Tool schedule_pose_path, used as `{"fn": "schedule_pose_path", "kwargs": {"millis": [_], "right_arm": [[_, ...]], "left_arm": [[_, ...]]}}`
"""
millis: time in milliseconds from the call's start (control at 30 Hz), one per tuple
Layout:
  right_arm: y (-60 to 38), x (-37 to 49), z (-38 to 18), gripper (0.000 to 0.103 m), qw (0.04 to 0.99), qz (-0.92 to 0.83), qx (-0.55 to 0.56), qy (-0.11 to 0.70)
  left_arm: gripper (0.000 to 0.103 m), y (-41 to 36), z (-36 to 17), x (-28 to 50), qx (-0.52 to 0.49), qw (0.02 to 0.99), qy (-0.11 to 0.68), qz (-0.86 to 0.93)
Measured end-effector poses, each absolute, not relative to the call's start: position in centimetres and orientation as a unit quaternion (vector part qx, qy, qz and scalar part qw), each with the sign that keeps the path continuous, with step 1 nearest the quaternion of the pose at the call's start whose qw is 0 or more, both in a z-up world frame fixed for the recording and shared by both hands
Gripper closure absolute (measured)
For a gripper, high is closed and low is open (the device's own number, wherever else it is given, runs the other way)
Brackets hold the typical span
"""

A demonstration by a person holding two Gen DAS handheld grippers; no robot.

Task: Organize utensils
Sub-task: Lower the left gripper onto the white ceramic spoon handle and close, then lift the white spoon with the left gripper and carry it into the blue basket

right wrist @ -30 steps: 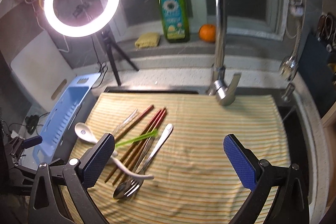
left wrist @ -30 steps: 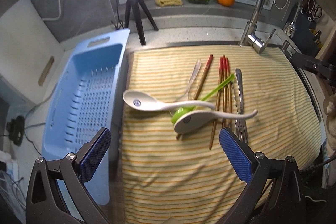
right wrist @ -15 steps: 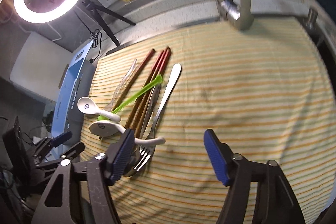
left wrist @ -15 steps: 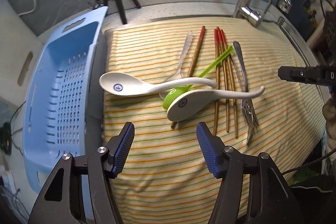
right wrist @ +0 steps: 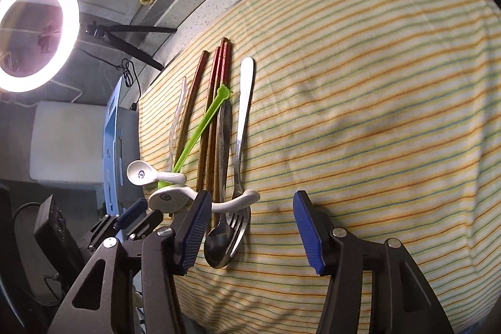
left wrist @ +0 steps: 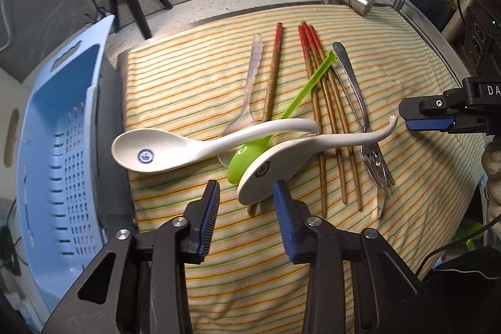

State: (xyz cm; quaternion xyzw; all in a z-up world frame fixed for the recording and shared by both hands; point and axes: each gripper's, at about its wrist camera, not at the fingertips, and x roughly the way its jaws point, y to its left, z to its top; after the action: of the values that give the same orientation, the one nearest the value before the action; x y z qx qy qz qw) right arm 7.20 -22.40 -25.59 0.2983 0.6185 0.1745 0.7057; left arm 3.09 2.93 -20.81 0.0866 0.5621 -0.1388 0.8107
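Both claws are set for first picks off the pile of utensils on the yellow striped cloth (left wrist: 194, 77); nothing lifted yet.

L claw (left wrist: 246, 196): released, nothing between the pads, jaws have just been closing. The bowl of the nearer white ceramic soup spoon w/ blue emblem (left wrist: 275, 165) sits just ahead, nearly touching the R pad; its handle runs off to the R across the red-tipped wooden chopsticks (left wrist: 316, 83). A 2nd white ceramic soup spoon (left wrist: 175, 149) lies ahead-L, its handle over the lime-green plastic spoon (left wrist: 250, 158). The clear plastic spoon (left wrist: 247, 102) is further ahead. The pale blue perforated plastic basket (left wrist: 62, 146) is far L, the likely drop spot.

R claw (right wrist: 249, 216): also released and empty, jaws have just been closing. The steel fork (right wrist: 239, 218) and steel spoon (right wrist: 219, 240) heads lie between the pads, nearer the L one.

Doing it well, imo:
- L: nudge fwd so the pads straddle the spoon bowl's rim or neck, not its convex back; glazed ceramic will likely slip.
- Lift straight up; that handle rests on the chopsticks and fork, so dragging would scatter them.
- R: centre over one handle only, else fork and spoon get pinched together.
- Keep the claws apart; they're near each other.
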Motion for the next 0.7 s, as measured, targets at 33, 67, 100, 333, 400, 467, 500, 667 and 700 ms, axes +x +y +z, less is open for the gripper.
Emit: {"fn": "schedule_pose_path", "kwargs": {"millis": [33,67,100,333,400,467,500,667,700], "right_arm": [[-22.3,7.2,-25.8,0.055,0.702,0.174,0.304,0.62],[-22.1,7.2,-25.9,0.056,0.699,0.174,0.31,0.62],[-21.9,7.2,-26.0,0.058,0.698,0.173,0.313,0.62],[-21.5,7.7,-26.9,0.068,0.696,0.154,0.328,0.62],[-21.4,8.0,-27.0,0.075,0.697,0.151,0.329,0.618],[-21.5,8.1,-27.1,0.077,0.697,0.148,0.331,0.618],[-21.5,8.1,-27.2,0.078,0.697,0.147,0.333,0.618],[-22.1,8.1,-27.1,0.081,0.695,0.142,0.341,0.617],[-22.2,8.1,-27.0,0.081,0.695,0.141,0.343,0.615]], "left_arm": [[0.075,2.9,-21.0,3.2,0.084,0.808,0.565,-0.145],[0.076,2.9,-21.2,3.4,0.083,0.805,0.568,-0.151],[0.077,2.8,-21.4,3.5,0.085,0.803,0.569,-0.155],[0.086,2.6,-22.0,4.1,0.088,0.797,0.57,-0.179],[0.094,2.5,-22.1,4.3,0.087,0.795,0.571,-0.186],[0.094,2.5,-22.2,4.3,0.088,0.793,0.571,-0.192],[0.095,2.6,-22.2,4.2,0.088,0.793,0.571,-0.193],[0.095,3.0,-22.1,4.1,0.066,0.796,0.567,-0.2],[0.096,3.1,-21.9,3.9,0.065,0.797,0.565,-0.202]]}}
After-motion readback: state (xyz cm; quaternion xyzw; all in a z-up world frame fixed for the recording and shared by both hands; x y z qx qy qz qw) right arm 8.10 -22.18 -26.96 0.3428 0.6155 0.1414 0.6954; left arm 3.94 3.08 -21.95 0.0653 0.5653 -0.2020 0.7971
